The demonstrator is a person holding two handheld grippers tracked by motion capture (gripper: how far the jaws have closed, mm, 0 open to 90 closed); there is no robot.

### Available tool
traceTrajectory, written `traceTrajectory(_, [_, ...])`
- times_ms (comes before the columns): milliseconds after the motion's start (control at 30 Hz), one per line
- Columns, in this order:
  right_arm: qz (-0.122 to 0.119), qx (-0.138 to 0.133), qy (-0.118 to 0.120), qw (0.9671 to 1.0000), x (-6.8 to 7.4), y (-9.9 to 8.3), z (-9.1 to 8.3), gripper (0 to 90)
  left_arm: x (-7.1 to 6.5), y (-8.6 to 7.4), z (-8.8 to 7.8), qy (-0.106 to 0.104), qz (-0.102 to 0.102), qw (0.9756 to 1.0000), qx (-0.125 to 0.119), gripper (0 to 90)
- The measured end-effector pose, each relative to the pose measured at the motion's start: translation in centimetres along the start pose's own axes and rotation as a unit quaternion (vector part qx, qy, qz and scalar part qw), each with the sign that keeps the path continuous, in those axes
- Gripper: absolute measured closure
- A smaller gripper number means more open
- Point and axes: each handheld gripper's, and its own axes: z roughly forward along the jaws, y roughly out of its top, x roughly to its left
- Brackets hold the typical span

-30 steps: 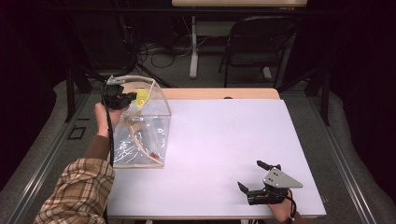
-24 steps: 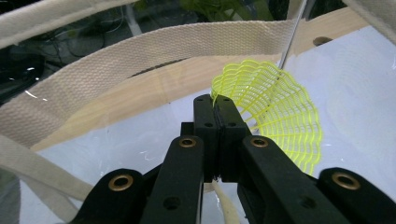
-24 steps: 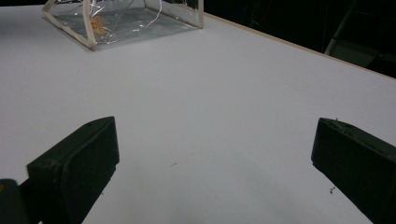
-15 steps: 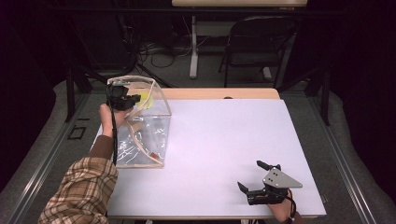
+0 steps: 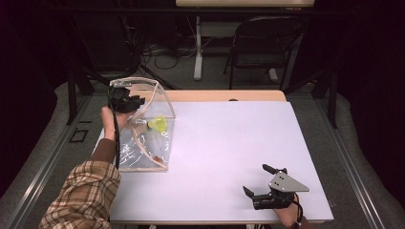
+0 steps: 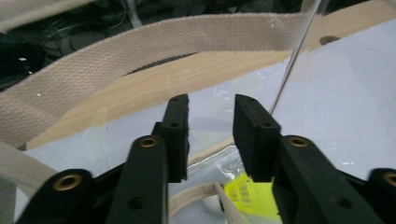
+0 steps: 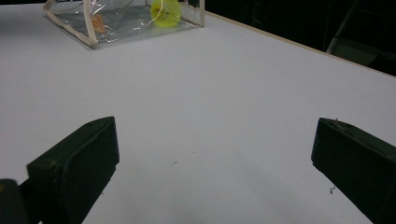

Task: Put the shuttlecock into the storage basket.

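Two grippers on the bench [image 5: 229, 143], left gripper [image 5: 139, 101] jaws just eased apart, nothing pinched, over clear bag [image 5: 143, 129], yellow shuttlecock [image 5: 157, 125] inside, right gripper [image 5: 255, 183] wide open, empty.

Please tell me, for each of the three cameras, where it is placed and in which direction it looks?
High view: above the person's side, looking forward and down on the table; forearms, left gripper, right gripper.
Left gripper view: on that gripper, looking into the clear bag; parted jaws.
Right gripper view: low, across the table; wide jaws.
Shared: the bag and yellow shuttlecock.
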Motion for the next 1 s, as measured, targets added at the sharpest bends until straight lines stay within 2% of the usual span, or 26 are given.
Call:
traceTrajectory(233, [0.0,0.002,-0.001,1.0,-0.1,-0.1,-0.1,0.4,0.3,0.2,-1.4,0.008,-0.007,0.9998,-0.014,42.2])
traceTrajectory(367, [0.003,0.001,-0.003,1.0,-0.2,-0.1,-0.1,0.4,0.7,0.1,-2.1,0.013,-0.02,0.9995,-0.022,34.1])
traceTrajectory(500, [0.004,0.002,-0.002,1.0,-0.3,-0.2,0.0,0.4,0.6,0.2,-2.7,0.019,-0.021,0.9992,-0.03,28.0])
traceTrajectory(667, [0.007,0.004,0.0,1.0,-0.4,-0.3,0.1,0.4,0.1,0.4,-3.4,0.012,-0.015,0.9992,-0.035,18.1])
traceTrajectory(1000, [0.004,0.002,0.004,1.0,-0.4,-0.2,0.1,0.4,-0.9,0.8,-4.8,0.01,0.001,0.9985,-0.055,10.5])
